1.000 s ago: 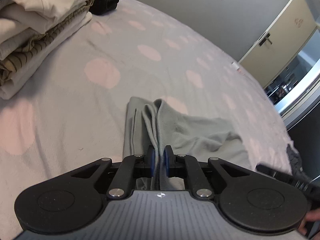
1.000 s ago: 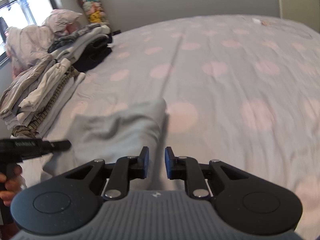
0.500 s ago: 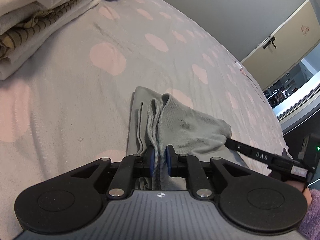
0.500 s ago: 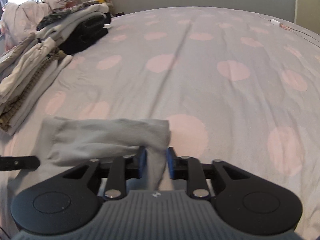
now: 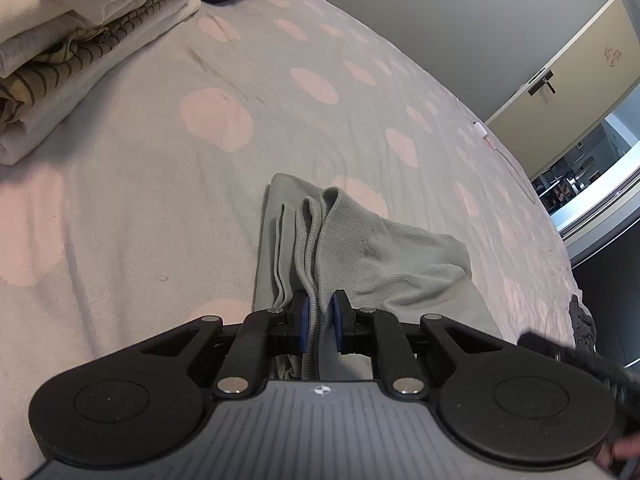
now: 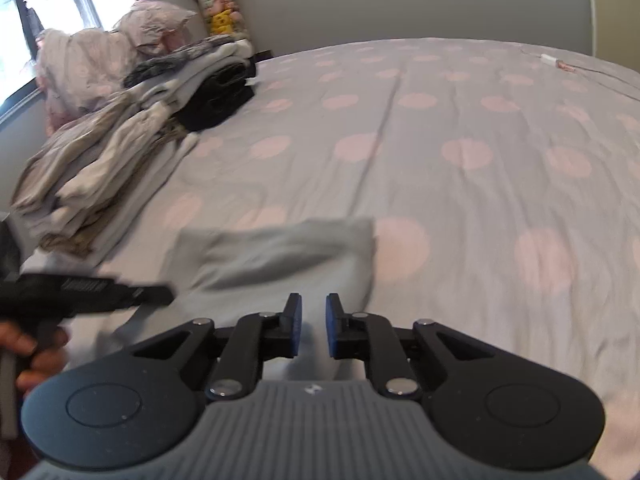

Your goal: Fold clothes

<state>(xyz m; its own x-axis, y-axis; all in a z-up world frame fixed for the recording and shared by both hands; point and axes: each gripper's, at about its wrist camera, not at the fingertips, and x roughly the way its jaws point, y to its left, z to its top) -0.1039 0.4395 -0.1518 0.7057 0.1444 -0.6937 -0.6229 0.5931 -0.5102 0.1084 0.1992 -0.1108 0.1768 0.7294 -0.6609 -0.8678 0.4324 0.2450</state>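
A light grey-green knit garment [image 5: 372,248] lies partly folded on the bed. My left gripper [image 5: 319,312] has its jaws parted a little around the garment's bunched ribbed edge, which still runs between the blue pads. In the right wrist view the garment [image 6: 280,256] is a blurred folded rectangle in front of my right gripper [image 6: 311,320], which is open and empty just above its near edge. The left gripper's black body [image 6: 80,294] shows at the left of that view, held by a hand.
The bed has a grey cover with pink dots [image 5: 216,116]. A stack of folded clothes [image 5: 72,40] sits at the far left, also in the right wrist view [image 6: 104,168], with a black garment [image 6: 216,96] and a pillow behind. A white cable [image 5: 504,152] lies at the far right.
The left jaws have widened slightly around the garment edge. The right gripper has pulled back and lifted from the folded garment, with motion blur.
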